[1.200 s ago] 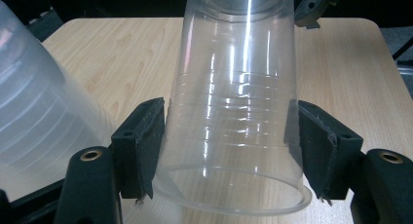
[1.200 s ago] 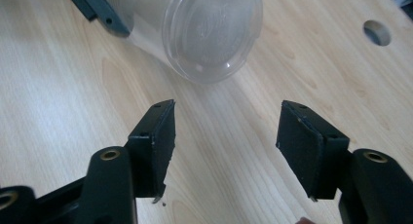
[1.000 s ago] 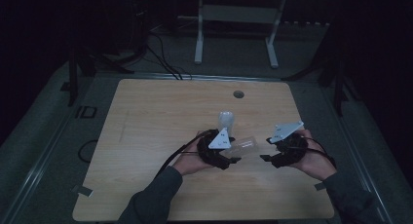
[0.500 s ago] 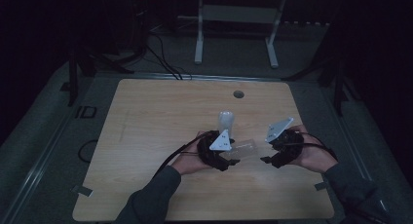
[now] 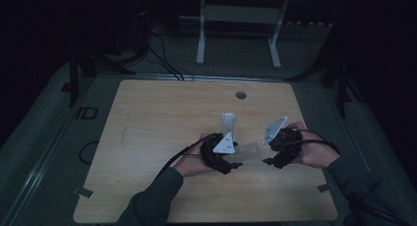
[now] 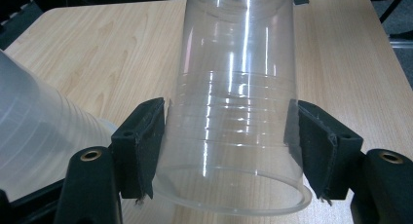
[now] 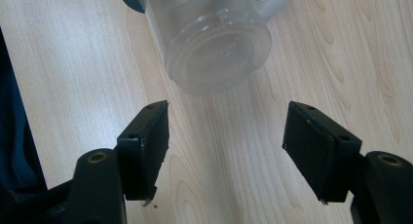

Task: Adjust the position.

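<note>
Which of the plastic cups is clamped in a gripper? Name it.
The clear cup lying sideways between the left gripper pads. The frosted cup stands free on the table behind it, and the right gripper is open, holding nothing.

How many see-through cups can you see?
2. One clear cup is squeezed between the left gripper's jaws, lying sideways above the table. A frosted cup stands just behind it. More might be nested inside.

A round grommet hole marks the wooden table beyond the claws; farther off stands a white metal frame amid floor cables.
</note>
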`<state>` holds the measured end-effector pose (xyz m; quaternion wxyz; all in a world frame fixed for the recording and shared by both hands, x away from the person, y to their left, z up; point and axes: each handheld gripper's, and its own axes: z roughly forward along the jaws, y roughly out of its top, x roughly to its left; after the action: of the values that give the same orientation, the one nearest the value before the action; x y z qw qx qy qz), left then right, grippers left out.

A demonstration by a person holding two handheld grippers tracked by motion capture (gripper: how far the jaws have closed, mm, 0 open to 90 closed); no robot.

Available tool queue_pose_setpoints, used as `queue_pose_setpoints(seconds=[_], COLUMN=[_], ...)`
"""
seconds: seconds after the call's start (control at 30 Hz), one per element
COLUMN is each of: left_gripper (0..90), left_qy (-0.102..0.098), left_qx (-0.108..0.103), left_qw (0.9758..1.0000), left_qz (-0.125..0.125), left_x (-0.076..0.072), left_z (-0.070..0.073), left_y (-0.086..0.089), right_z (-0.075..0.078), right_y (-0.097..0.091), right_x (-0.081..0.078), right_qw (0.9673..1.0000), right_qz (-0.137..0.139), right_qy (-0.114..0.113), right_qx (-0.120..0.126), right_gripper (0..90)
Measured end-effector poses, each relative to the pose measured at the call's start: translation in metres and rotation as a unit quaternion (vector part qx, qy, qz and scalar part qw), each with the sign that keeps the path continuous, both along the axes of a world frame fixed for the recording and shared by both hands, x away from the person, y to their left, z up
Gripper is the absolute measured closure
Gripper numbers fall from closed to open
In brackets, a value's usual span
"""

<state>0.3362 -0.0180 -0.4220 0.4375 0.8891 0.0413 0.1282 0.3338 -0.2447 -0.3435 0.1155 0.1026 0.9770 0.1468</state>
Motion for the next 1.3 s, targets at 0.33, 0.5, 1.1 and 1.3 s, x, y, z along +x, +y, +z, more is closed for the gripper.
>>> queue_pose_setpoints(seconds=[0.33, 0.5, 1.1, 1.3], left_gripper=[32.1, 32.0, 32.0, 32.0], left_qy=[0.001, -0.001, -0.023, -0.037], left_qx=[0.015, 0.025, 0.066, 0.085], left_qw=[0.9998, 0.9995, 0.9970, 0.9950], left_qz=[-0.014, -0.018, -0.033, -0.039], left_x=[-0.002, -0.001, -0.006, -0.009], left_z=[0.000, 0.002, 0.004, 0.006], left_y=[-0.003, -0.004, -0.008, -0.013], right_z=[0.001, 0.000, -0.007, -0.011], right_y=[0.007, 0.010, 0.023, 0.028], right_x=[-0.001, -0.001, -0.003, -0.005], right_qw=[0.9996, 0.9993, 0.9970, 0.9962], right_qz=[0.022, 0.024, 0.042, 0.049], right_qy=[0.007, 0.012, 0.026, 0.032], right_qx=[-0.018, -0.026, -0.059, -0.065], right_gripper=[33.6, 32.8, 30.8, 30.6])
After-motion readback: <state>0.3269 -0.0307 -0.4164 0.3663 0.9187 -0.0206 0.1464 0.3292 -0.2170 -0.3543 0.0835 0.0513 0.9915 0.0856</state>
